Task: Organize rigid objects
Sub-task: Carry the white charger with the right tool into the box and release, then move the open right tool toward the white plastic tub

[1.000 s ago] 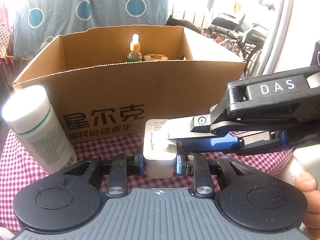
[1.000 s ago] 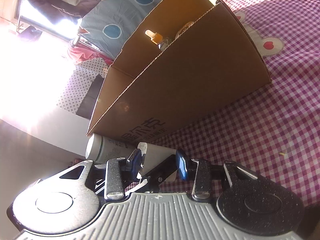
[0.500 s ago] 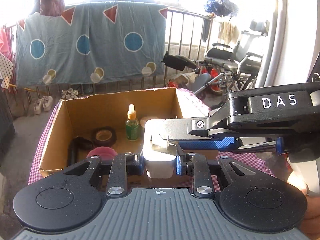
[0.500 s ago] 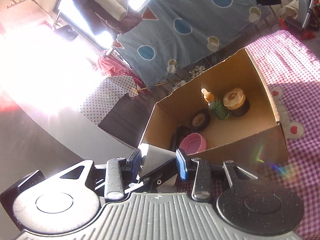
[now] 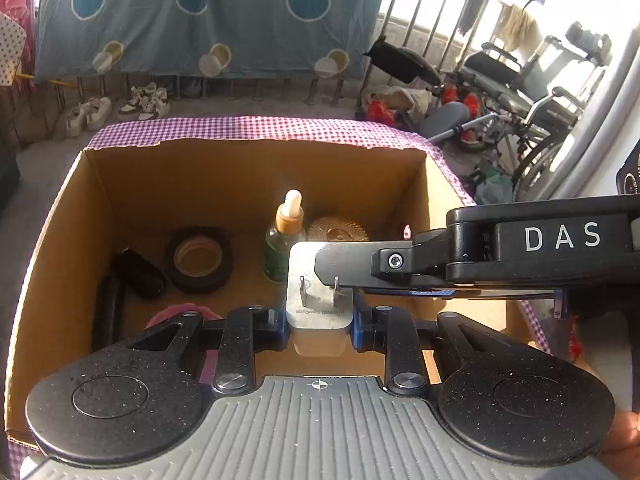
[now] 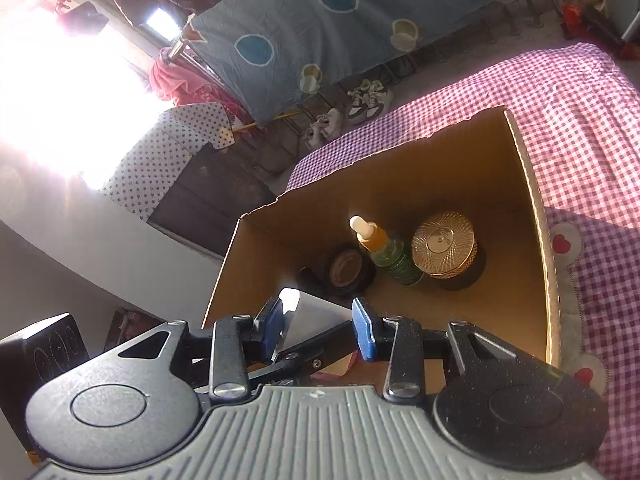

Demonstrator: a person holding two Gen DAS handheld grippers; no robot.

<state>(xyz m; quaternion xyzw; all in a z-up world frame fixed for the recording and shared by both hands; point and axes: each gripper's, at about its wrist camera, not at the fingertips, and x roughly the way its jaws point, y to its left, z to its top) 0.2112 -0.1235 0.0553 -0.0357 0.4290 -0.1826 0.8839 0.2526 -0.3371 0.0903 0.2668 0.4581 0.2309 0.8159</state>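
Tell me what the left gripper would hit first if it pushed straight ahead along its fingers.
Probably the green dropper bottle: it stands directly beyond the white charger clamped in the left gripper, inside the cardboard box. Depth is unclear; the right gripper's finger crosses close by.

Box (image 5: 60,208): I see it sitting on the checked tablecloth (image 6: 580,92), open at the top.
In the box: tape roll (image 5: 199,259) left, dropper bottle (image 5: 285,240) middle, round jar (image 6: 446,246) just right of it.
Charger (image 5: 318,312): between my left gripper's (image 5: 319,322) fingers, above the box's near side.
Right gripper (image 6: 318,330): reaches in from the right, straddling the charger.
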